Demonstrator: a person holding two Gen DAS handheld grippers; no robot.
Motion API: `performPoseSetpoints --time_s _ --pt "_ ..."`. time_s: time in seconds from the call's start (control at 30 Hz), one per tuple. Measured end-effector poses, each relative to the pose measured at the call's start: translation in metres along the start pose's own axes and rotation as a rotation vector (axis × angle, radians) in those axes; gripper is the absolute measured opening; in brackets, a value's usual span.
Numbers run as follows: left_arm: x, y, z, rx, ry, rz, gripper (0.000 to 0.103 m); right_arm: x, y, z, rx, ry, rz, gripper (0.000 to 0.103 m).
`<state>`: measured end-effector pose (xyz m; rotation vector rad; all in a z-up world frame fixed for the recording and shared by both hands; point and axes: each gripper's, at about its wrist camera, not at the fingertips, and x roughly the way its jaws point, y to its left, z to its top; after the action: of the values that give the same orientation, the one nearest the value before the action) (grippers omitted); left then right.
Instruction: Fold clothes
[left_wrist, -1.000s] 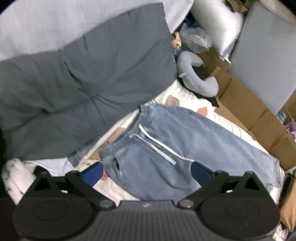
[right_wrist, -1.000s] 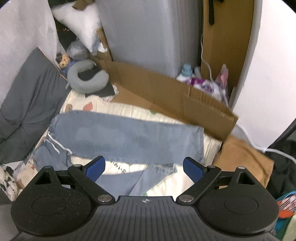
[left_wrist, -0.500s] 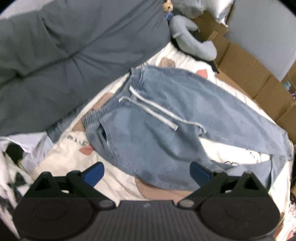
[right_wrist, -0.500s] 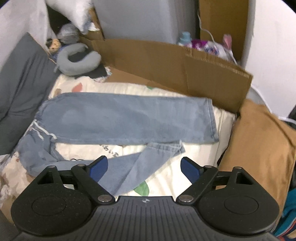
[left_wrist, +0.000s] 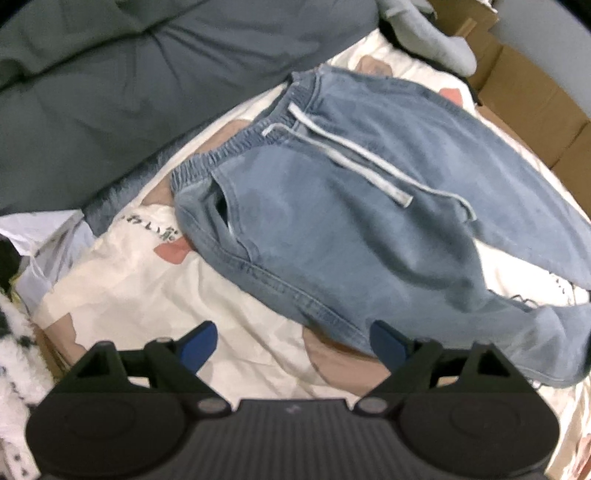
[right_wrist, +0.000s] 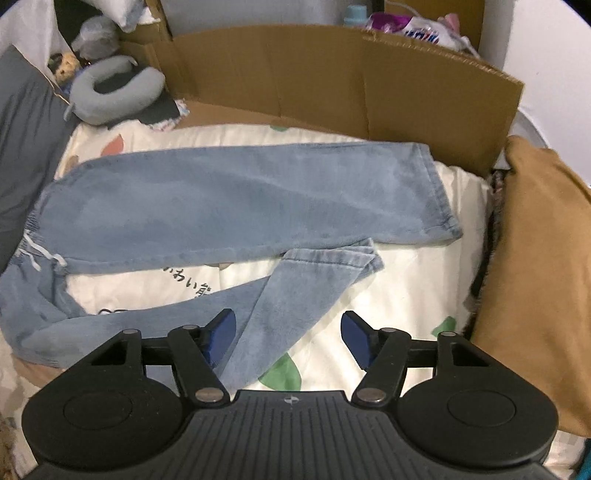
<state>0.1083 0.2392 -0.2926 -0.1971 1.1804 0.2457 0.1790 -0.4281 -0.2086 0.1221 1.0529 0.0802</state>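
Light blue jeans (left_wrist: 332, 206) with a white drawstring (left_wrist: 354, 158) lie flat on a cream patterned sheet (left_wrist: 140, 280). In the right wrist view the far leg (right_wrist: 236, 199) lies straight, and the near leg (right_wrist: 295, 295) is bent back with its hem folded. My left gripper (left_wrist: 291, 341) hovers over the jeans' near hip edge, its jaws closing, nothing pressed between the pads. My right gripper (right_wrist: 288, 334) is low over the bent leg, jaws closing with the denim between them, the pads not pressing on it.
A dark grey pillow (left_wrist: 147, 74) borders the waistband side. A grey neck pillow (right_wrist: 114, 92) and cardboard wall (right_wrist: 332, 81) stand behind the jeans. A tan cloth (right_wrist: 535, 258) lies to the right. Black-and-white fabric (left_wrist: 14, 332) sits at the left edge.
Both grippers have dropped toward the bed, so the jeans fill more of each view. The right gripper's jaws have narrowed clearly, the left's slightly.
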Motion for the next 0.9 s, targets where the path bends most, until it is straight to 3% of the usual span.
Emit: performPoseSetpoints --time_s 0.57,0.8,0.9 --pt "0.045 0.003 -0.006 -0.021 0.009 -0.033 0.091 0.118 0.037 0.018 -0.022 0.046 -0.031 0.053" --pt "0.056 0.008 -0.006 -0.069 0.005 -0.046 0.089 0.152 0.032 0.029 0.017 0.075 -0.113 0.053" --pt "0.058 0.01 -0.007 -0.074 0.007 -0.049 0.089 0.167 0.03 0.031 0.033 0.114 -0.185 0.053"
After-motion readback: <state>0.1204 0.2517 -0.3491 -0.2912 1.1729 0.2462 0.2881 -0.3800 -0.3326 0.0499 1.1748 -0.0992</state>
